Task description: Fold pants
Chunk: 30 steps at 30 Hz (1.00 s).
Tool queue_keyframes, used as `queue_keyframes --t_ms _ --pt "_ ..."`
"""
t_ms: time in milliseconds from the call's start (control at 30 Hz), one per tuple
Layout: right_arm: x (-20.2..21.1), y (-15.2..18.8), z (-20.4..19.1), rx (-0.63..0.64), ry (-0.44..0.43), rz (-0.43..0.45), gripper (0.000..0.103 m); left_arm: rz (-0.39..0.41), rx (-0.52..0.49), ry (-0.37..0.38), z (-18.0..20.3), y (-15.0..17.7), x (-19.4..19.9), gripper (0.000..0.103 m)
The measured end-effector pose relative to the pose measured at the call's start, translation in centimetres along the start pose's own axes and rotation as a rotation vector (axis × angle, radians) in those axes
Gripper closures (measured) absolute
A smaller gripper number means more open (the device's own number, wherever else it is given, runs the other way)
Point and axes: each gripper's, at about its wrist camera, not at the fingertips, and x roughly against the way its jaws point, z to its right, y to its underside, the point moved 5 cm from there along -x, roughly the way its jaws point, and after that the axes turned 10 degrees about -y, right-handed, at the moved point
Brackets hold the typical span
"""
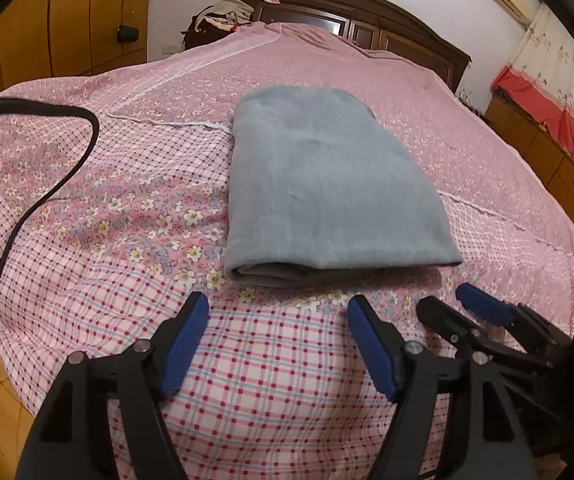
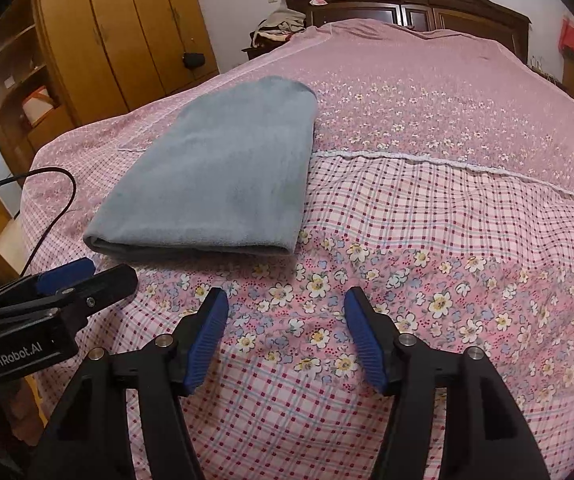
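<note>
- The pants (image 1: pixel 327 184), grey and soft, lie as a flat folded bundle on the bed (image 1: pixel 87 208), with their near folded edge facing both grippers.
- In the left wrist view the bundle sits at about 12 o'clock from the left gripper (image 1: pixel 279 320), just beyond the fingertips and not touching them.
- In the right wrist view the pants (image 2: pixel 215 172) lie at about 11 o'clock from the right gripper (image 2: pixel 287 316), off to its left and a little farther away; the left gripper is therefore the nearer one.
- The long axis of the bundle runs away from the grippers toward the headboard (image 1: pixel 367 8), so the short folded edge is the one presented for any grasp.
- The left gripper is spread wide, with nothing between its blue pads; it points forward and slightly down over the checked part of the bedspread.
- The right gripper is likewise spread and empty, hovering low over the flowered band of the bedspread, its line of aim passing to the right of the bundle.
- The two grippers sit side by side, close together; each shows at the edge of the other's view.
- The bundle looks fully folded, perhaps in several layers, though the far end is too foreshortened to be sure.
- A black cable (image 1: pixel 47 152) lies on the bed at about 10 o'clock, well apart from the pants.
</note>
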Motion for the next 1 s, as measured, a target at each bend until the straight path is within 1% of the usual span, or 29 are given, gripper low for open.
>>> queue_keyframes --t_ms 1000 --pt "-0.02 0.0 0.01 -0.001 0.001 0.0 0.04 -0.003 -0.009 -0.008 0.09 0.08 -0.14 0.028"
